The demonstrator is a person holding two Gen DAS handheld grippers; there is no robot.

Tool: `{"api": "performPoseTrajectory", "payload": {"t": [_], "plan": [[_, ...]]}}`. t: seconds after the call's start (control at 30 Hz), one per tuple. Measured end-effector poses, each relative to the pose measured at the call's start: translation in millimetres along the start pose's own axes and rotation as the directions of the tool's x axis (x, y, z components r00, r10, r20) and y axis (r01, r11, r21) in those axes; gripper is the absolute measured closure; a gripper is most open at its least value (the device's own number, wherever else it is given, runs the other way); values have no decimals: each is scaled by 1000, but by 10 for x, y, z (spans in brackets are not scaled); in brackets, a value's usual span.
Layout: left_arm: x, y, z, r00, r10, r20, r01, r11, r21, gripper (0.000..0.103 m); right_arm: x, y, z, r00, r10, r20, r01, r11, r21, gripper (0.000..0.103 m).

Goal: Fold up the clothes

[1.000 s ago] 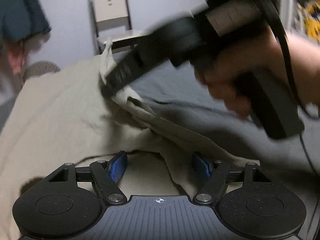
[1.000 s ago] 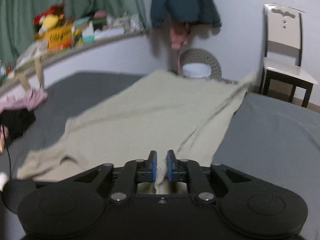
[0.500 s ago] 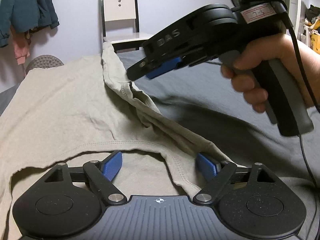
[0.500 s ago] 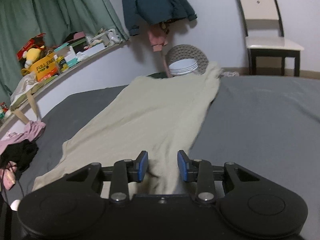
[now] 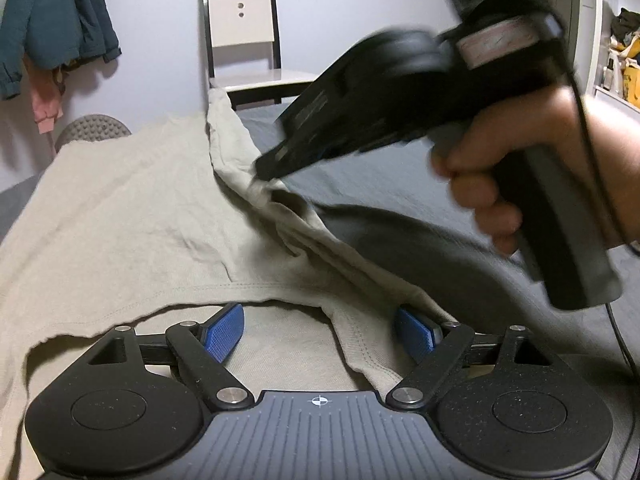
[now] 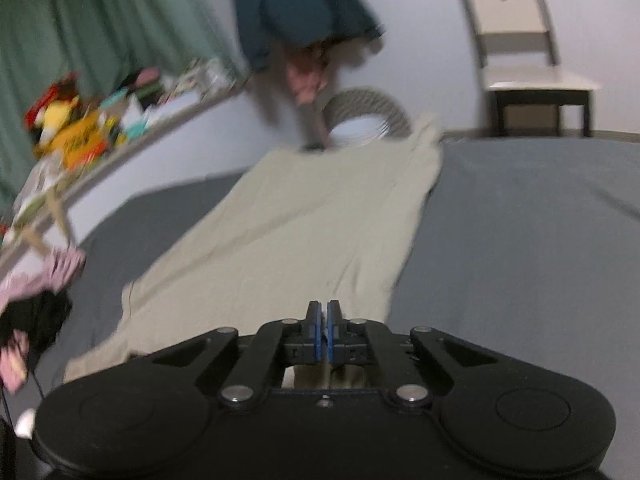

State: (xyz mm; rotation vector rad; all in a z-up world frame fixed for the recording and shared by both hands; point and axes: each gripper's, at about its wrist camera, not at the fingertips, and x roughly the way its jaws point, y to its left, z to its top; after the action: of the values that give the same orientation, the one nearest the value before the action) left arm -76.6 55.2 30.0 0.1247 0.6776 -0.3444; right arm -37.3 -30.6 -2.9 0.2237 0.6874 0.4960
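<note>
— What is lying on the grey bed [image 6: 520,240]?

— A beige shirt [image 5: 120,216] is lying flat. The left gripper [image 5: 320,330] is sitting wide open over its collar. The right gripper [image 6: 324,330] is pinching the shirt's edge with its 2 pads [image 6: 316,332] shut tight.

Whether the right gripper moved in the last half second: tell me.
Yes. Against the chair, unmoved in the left wrist view, the right gripper has dropped lower, onto the shirt's raised fold, and its jaws have shut.
</note>
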Motion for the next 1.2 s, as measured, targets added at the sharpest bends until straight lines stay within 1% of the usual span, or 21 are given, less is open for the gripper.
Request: {"api": "performPoseTrajectory", "payload": {"t": [0.07, 0.13, 0.2, 0.27, 0.4, 0.47, 0.5, 0.57, 0.67, 0.7, 0.73, 0.77, 0.83, 0.87, 0.93, 0.97, 1.03, 1.07, 1.13, 1.17, 1.2], "plan": [[-121, -35, 13, 999, 2, 54, -3, 1000, 4, 20, -217, -72, 7, 997, -59, 52, 55, 997, 61, 100], [-245, -67, 7, 994, -33, 108, 35, 999, -10, 20, -412, -191, -13, 987, -136, 80, 127, 986, 109, 100], [-347, -100, -4, 986, -80, 149, 84, 996, -25, 20, -499, -369, -48, 979, -195, 57, 184, 970, 156, 101], [-394, -155, -33, 982, -116, 150, 122, 992, -30, 20, -459, -557, -144, 974, -225, 2, 219, 949, 226, 101], [-468, -223, -78, 985, -129, 119, 134, 990, -34, 20, -301, -695, -332, 975, -208, -80, 223, 911, 348, 101], [-490, -233, -67, 989, -132, 70, 135, 990, -40, 20, -306, -646, -303, 971, -226, -83, 241, 915, 324, 101], [-503, -263, -71, 992, -120, 33, 121, 992, -38, 20, -307, -633, -288, 967, -238, -89, 254, 916, 311, 100], [-512, -298, -85, 996, -89, -22, 89, 995, -36, 20, -313, -645, -294, 970, -224, -94, 242, 913, 329, 99], [-520, -258, -120, 996, -63, -57, 59, 995, -78, 20, -435, -676, -299, 974, -199, -104, 224, 900, 374, 93], [-523, -226, -137, 996, -64, -59, 57, 993, -105, 20, -471, -644, -296, 980, -169, -108, 198, 906, 374, 81], [-511, -173, -166, 996, -73, -58, 64, 987, -148, 20, -507, -611, -293, 984, -139, -111, 171, 911, 374, 74], [-482, -133, -222, 994, -88, -58, 75, 978, -193, 23, -543, -578, -290, 988, -108, -114, 144, 916, 374, 73], [-423, -55, -334, 991, -118, -57, 98, 955, -281, 51, -589, -493, -309, 991, -58, -120, 97, 928, 359, 71], [-404, -29, -354, 991, -125, -54, 102, 946, -308, 55, -611, -450, -318, 992, -32, -123, 74, 933, 351, 69], [-366, 24, -393, 989, -139, -49, 111, 925, -363, 70, -590, -427, -338, 990, -14, -141, 63, 934, 352, 64], [-346, 50, -413, 988, -145, -47, 115, 914, -389, 73, -579, -416, -348, 989, -5, -150, 58, 934, 352, 63], [-298, 69, -438, 990, -130, -58, 97, 915, -391, 91, -513, -429, -370, 985, 6, -173, 58, 931, 360, 62], [-294, 80, -450, 988, -139, -61, 103, 910, -402, 99, -488, -443, -388, 983, 11, -183, 58, 929, 365, 62], [-286, 103, -473, 986, -156, -65, 114, 898, -425, 100, -430, -475, -420, 979, 21, -202, 59, 922, 382, 60], [-315, 96, -474, 985, -161, -65, 119, 898, -424, 100, -418, -491, -431, 979, 23, -201, 59, 917, 394, 60], [-334, 73, -473, 985, -155, -76, 111, 908, -404, 100, -434, -491, -439, 979, 29, -201, 55, 915, 400, 59]]}}
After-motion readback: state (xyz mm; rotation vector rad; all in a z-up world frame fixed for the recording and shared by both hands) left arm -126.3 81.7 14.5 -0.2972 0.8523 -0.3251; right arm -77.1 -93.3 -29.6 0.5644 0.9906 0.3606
